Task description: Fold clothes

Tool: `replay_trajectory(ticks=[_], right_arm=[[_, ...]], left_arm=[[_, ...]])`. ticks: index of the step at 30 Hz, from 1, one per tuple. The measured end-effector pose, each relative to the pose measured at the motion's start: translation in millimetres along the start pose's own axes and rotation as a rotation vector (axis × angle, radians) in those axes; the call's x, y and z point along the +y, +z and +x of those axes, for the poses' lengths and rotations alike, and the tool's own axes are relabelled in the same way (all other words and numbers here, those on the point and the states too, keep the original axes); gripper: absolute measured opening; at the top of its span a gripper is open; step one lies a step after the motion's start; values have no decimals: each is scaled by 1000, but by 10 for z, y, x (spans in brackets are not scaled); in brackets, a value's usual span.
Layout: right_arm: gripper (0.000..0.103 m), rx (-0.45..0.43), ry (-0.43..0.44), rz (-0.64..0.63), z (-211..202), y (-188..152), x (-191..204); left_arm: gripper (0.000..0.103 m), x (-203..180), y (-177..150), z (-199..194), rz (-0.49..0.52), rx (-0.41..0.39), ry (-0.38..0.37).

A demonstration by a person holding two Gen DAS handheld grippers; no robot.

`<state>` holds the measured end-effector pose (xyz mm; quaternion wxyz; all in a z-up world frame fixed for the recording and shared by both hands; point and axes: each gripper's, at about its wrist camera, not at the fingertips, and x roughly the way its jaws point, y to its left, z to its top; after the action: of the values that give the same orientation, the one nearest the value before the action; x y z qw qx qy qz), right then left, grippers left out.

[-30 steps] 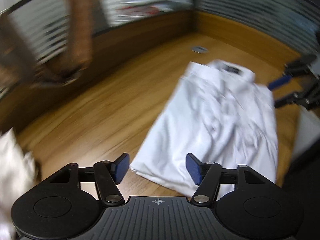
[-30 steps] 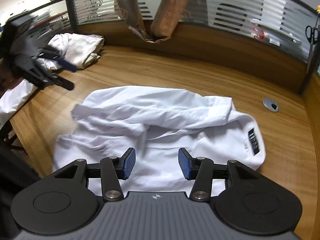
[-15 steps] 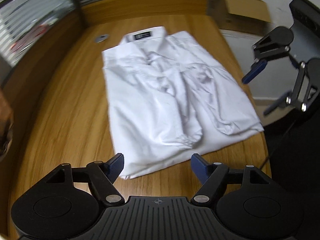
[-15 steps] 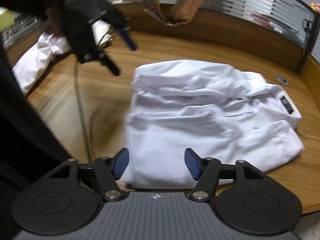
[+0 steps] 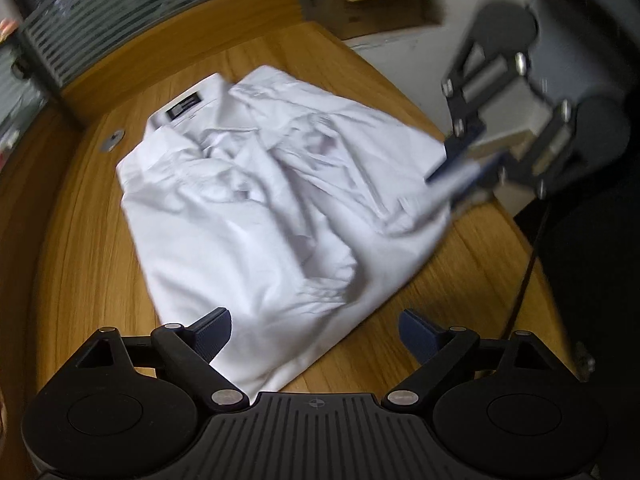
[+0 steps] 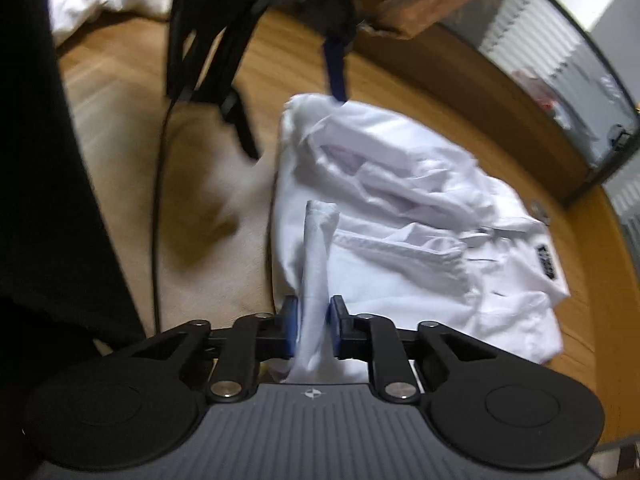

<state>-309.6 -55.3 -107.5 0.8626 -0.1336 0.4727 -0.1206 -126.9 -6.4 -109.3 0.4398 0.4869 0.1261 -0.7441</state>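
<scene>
Your right gripper (image 6: 314, 334) pinches the hem corner of the white shirt (image 5: 256, 208) lying on the wooden table (image 5: 80, 260), sleeves seemingly folded inward; your left gripper (image 5: 316, 334) gapes wide, lengthwise fold remaining.

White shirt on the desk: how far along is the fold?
Done: the white shirt lies in a rough rectangle, sleeves folded in, collar label showing. In hand: the right gripper is shut on its hem corner; the left gripper is open over the other corner. Left: fold hem toward collar.
</scene>
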Motion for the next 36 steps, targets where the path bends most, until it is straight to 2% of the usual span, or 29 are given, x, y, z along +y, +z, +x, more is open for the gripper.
replay_trajectory(ticks=[6,10,14,16,18,20,23,25,27,29,33,36], right_arm=[[14,-8,-35,72,-193,107,-236],[15,-16,-47,70,-277,154,-357],[15,-6,-64,50,-317,147,-406],[15,-3,-68,38,-325,152,-405],[15,-2,-67,38,-334,157,-401],[15,-3,-70,36,-342,162,-400],[17,-3,-71,37,-355,162,-391],[33,-7,-78,40,-371,152,-371],[69,-16,-92,30,-382,141,-324],[80,-13,-106,11,-335,120,-250],[85,10,-130,-31,-158,65,-89],[83,29,-172,-61,4,22,-8]], left_arm=[[92,-313,47,210,105,-36,107],[91,-412,119,336,91,-50,193],[85,-387,179,393,17,-70,250],[80,-389,197,414,-4,-74,278],[63,-387,214,424,-12,-74,298],[54,-383,248,410,-25,-79,289],[48,-345,287,366,-35,-78,285],[46,-316,321,332,-40,-74,282],[45,-293,354,298,-48,-68,279],[44,-278,402,251,-57,-59,275],[44,-188,517,203,-105,-36,252],[44,-155,592,169,-129,-26,249]])
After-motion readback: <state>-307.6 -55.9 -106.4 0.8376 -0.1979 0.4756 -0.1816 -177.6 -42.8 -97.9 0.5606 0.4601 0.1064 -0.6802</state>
